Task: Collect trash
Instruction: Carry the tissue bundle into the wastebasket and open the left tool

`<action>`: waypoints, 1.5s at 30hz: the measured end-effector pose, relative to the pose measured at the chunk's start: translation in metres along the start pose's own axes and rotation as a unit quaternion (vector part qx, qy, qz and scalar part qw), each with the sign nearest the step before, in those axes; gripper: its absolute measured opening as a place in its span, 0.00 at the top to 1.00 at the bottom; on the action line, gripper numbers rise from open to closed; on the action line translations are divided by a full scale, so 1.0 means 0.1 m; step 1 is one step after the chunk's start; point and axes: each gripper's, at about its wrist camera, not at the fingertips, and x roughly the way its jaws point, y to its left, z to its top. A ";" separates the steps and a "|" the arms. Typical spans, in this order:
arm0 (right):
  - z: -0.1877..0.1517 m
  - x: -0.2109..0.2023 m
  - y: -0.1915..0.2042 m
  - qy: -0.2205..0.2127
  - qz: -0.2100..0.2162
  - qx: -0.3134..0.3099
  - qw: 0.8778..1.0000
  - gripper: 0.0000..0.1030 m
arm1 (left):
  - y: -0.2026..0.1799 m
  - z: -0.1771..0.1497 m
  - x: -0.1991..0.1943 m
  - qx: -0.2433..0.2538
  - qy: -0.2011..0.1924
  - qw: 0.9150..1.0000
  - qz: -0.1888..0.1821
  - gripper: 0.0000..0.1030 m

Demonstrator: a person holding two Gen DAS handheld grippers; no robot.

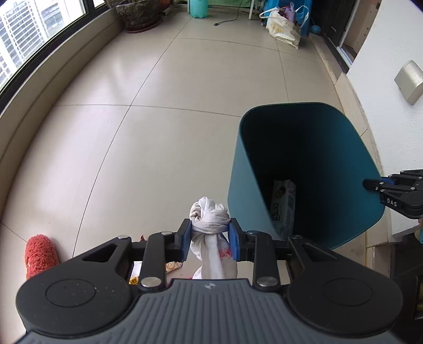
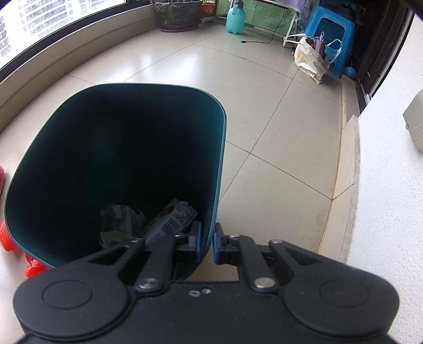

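Left gripper (image 1: 210, 239): level, jaws clamped on knotted white plastic bag (image 1: 210, 219), beside teal bin (image 1: 246, 190). Right gripper (image 2: 205, 242): pinching the bin's rim.

Lower half of knotted white bag (image 1: 210, 225) hidden behind gripper body. Red mesh bag (image 2: 9, 238) mostly behind bin (image 2: 219, 169), rest cut by frame edge.

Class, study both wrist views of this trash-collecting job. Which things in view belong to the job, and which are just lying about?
Part of the job:
- knotted white bag, clamped in the left gripper
- teal bin, wall pinched by the right gripper
- wrappers inside the bin

Lying about:
- plant pot
- blue stool
- shopping bag
- green sprayer bottle
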 end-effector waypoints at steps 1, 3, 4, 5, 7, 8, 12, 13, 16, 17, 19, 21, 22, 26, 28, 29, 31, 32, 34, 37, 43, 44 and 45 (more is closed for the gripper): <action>0.00 0.00 0.00 0.000 0.001 0.001 1.000 0.93 | -0.07 0.06 -0.04 0.006 -0.005 1.000 -0.003 0.72; 0.00 0.00 -0.01 0.000 0.001 0.002 1.000 0.93 | -0.18 0.17 -0.07 0.017 -0.013 1.000 -0.011 0.72; 0.00 0.00 -0.02 0.000 0.002 0.003 1.000 0.93 | -0.26 0.21 -0.09 0.022 -0.018 0.999 -0.015 0.72; 0.01 0.00 -0.02 0.000 0.002 0.004 1.000 0.93 | -0.35 0.22 -0.08 0.030 -0.023 0.999 -0.017 0.72; 0.01 -0.01 -0.03 0.000 0.003 0.004 1.000 0.93 | -0.51 0.29 -0.06 0.047 -0.034 0.998 -0.024 0.72; 0.01 -0.01 -0.04 0.000 0.003 0.004 1.000 0.93 | -0.59 0.33 -0.06 0.054 -0.040 0.997 -0.025 0.72; 0.00 -0.01 -0.04 -0.002 0.003 0.001 1.000 0.93 | -0.87 0.51 0.12 0.065 -0.047 0.996 -0.033 0.72; 0.00 -0.01 -0.04 -0.003 0.003 0.001 1.000 0.93 | -0.93 0.54 0.19 0.067 -0.048 0.996 -0.029 0.72; -0.01 -0.01 -0.04 -0.004 0.005 0.001 1.000 0.93 | -1.09 0.62 0.44 0.068 -0.038 0.997 -0.028 0.72; -0.01 -0.02 -0.05 -0.004 0.006 0.002 1.000 0.93 | -1.14 0.66 0.53 0.067 -0.032 0.997 -0.028 0.72; -0.01 -0.02 -0.06 -0.005 0.007 0.003 1.000 0.93 | -1.19 0.68 0.68 0.071 -0.022 0.997 -0.029 0.72; -0.01 -0.02 -0.07 -0.006 0.010 0.004 1.000 0.93 | -1.25 0.69 0.84 0.075 -0.008 0.997 -0.030 0.72; -0.01 -0.02 -0.07 -0.006 0.011 0.003 1.000 0.92 | -1.29 0.68 0.92 0.078 -0.001 0.997 -0.028 0.72; -0.02 -0.03 -0.08 -0.008 0.014 0.004 1.000 0.92 | -1.40 0.63 1.23 0.092 0.030 0.995 -0.024 0.72; -0.01 -0.03 -0.09 -0.007 0.015 0.004 1.000 0.92 | -1.44 0.57 1.36 0.101 0.047 0.994 -0.021 0.72; -0.01 -0.03 -0.09 -0.006 0.015 0.005 1.000 0.92 | -1.45 0.55 1.43 0.104 0.055 0.993 -0.020 0.72; 0.01 -0.03 -0.11 -0.003 0.017 0.010 1.000 0.92 | -1.47 0.51 1.54 0.108 0.070 0.991 -0.017 0.72; 0.01 -0.02 -0.11 -0.001 0.017 0.013 1.000 0.92 | -1.47 0.49 1.59 0.110 0.076 0.991 -0.015 0.72; 0.02 -0.02 -0.10 0.000 0.015 0.012 1.000 0.93 | -1.47 0.46 1.65 0.114 0.083 0.990 -0.013 0.72; 0.02 -0.01 -0.09 0.000 0.013 0.009 1.000 0.93 | -1.46 0.41 1.71 0.115 0.097 0.988 -0.017 0.72; 0.03 0.00 -0.10 0.002 0.014 0.011 1.000 0.93 | -1.39 0.38 1.73 0.098 0.108 0.989 -0.028 0.70; 0.03 0.00 -0.10 0.002 0.014 0.012 1.000 0.93 | -1.40 0.39 1.72 0.096 0.107 0.989 -0.029 0.69; 0.03 0.00 -0.10 0.002 0.014 0.013 1.000 0.93 | -1.37 0.39 1.71 0.095 0.106 0.989 -0.032 0.67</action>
